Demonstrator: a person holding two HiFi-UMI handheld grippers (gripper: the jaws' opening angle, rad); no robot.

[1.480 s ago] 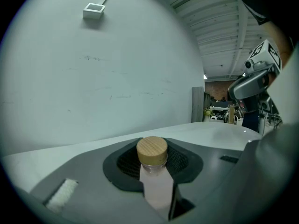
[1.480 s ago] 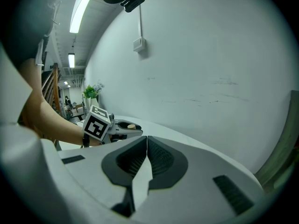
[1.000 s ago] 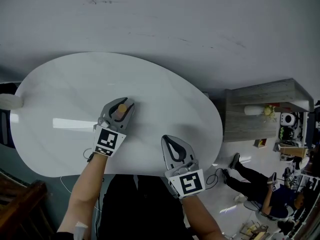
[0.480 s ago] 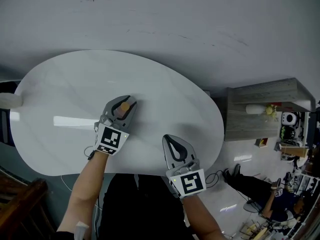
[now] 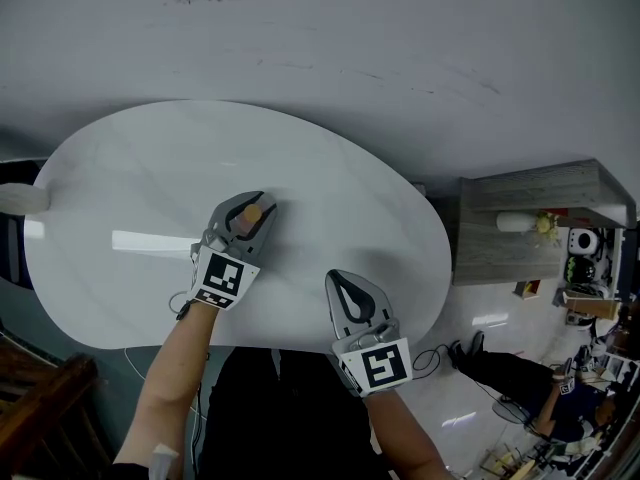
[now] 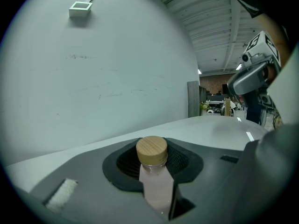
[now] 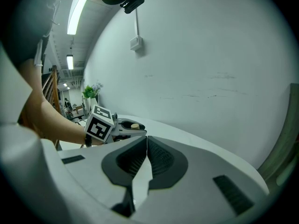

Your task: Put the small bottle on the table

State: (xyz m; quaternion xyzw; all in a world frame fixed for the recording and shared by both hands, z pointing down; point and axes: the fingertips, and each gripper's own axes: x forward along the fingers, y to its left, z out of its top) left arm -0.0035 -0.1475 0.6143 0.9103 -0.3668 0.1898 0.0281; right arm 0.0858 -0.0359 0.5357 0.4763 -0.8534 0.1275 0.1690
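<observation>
The small bottle (image 6: 156,183) has a pale pink body and a round wooden cap (image 6: 152,149). It stands upright between the jaws of my left gripper (image 5: 245,211), which is shut on its body. In the head view only the cap (image 5: 250,212) shows, above the middle of the white oval table (image 5: 120,178). Whether the bottle's base touches the tabletop is hidden. My right gripper (image 5: 340,278) hovers over the table's near edge, to the right of the left one. It is shut and empty, its pads meeting at the tips (image 7: 146,141).
A grey cabinet (image 5: 540,218) stands beyond the table's right end. A person (image 5: 530,393) is low on the floor at the lower right. A dark wooden rail (image 5: 40,408) is at the lower left. A plain wall rises behind the table.
Both grippers stay where they were, the bottle still in the left one. The person on the floor at the right has shifted further right.
</observation>
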